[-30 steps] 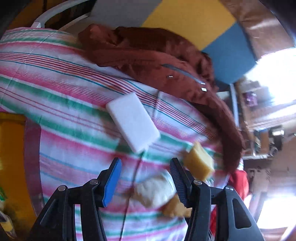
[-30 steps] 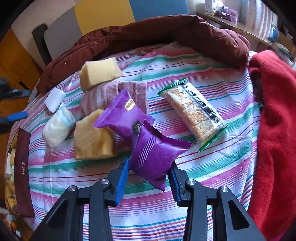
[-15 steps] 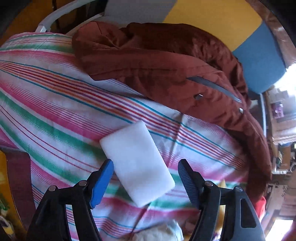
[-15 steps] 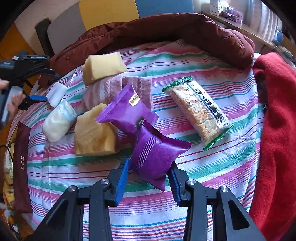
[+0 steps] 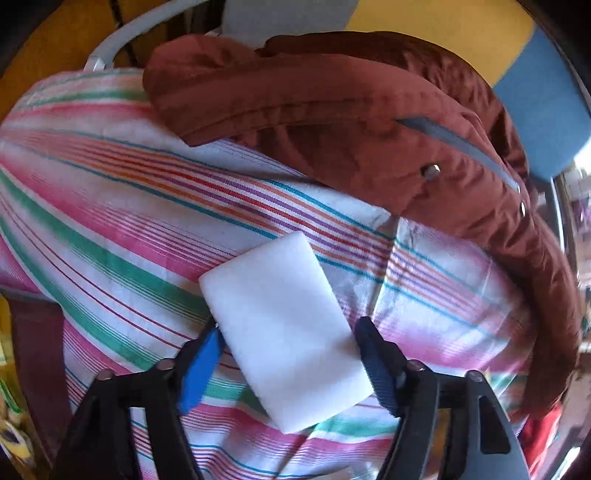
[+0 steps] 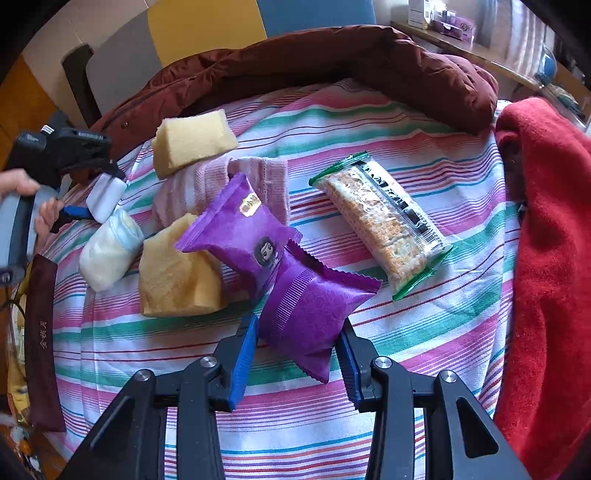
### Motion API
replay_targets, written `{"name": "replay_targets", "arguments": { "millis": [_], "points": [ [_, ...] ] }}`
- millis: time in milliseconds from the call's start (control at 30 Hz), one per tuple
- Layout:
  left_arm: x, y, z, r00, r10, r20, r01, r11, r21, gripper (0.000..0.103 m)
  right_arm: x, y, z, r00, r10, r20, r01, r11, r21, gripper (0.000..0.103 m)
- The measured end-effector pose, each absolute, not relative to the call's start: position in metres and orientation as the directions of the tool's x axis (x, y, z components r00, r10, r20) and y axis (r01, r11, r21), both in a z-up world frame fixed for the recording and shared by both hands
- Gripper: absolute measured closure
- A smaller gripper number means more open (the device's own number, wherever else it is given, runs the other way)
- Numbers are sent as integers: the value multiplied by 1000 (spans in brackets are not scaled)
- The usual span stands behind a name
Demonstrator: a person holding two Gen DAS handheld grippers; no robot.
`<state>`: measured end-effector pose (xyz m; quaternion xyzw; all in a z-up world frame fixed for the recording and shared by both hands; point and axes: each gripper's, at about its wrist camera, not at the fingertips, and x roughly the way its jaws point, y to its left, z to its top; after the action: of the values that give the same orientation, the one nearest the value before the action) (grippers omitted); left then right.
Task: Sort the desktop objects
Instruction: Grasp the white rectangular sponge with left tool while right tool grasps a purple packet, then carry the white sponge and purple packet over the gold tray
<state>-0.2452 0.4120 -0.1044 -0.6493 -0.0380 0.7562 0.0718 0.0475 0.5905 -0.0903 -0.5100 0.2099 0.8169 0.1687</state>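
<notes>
My left gripper (image 5: 286, 356) has its jaws spread around the white sponge block (image 5: 286, 326), which lies flat on the striped cloth (image 5: 110, 229) just below the brown jacket (image 5: 351, 122); pads near its sides, contact unclear. My right gripper (image 6: 295, 356) pinches a purple snack packet (image 6: 308, 312). A second purple packet (image 6: 240, 232) overlaps a yellow sponge (image 6: 173, 280); a cracker pack (image 6: 384, 221) lies apart.

Striped cloth (image 6: 424, 354) in pink, green and white over the table. Behind, wall panels (image 6: 207, 26) in grey, yellow and blue. Wooden shelf (image 6: 480, 55) with small boxes at far right. Bright daylight from the right.
</notes>
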Motion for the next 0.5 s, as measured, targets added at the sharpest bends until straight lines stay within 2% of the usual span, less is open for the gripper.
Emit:
{"name": "replay_targets", "arguments": {
  "millis": [33, 133, 500],
  "points": [
    [-243, 409, -103, -156, 166, -974, -66, -985, -158, 38, 46, 590, -91, -422, 62, -904, -490, -855, 170, 60],
    [-236, 404, -102, -160, 184, -970, -107, -980, -168, 41, 45, 591, -91, -421, 65, -905, -485, -859, 164, 61],
    [-159, 383, -89, -179, 258, -949, -320, -928, -192, 41, 61, 606, -84, -430, 63, -900, -536, -821, 199, 61]
  ]
}}
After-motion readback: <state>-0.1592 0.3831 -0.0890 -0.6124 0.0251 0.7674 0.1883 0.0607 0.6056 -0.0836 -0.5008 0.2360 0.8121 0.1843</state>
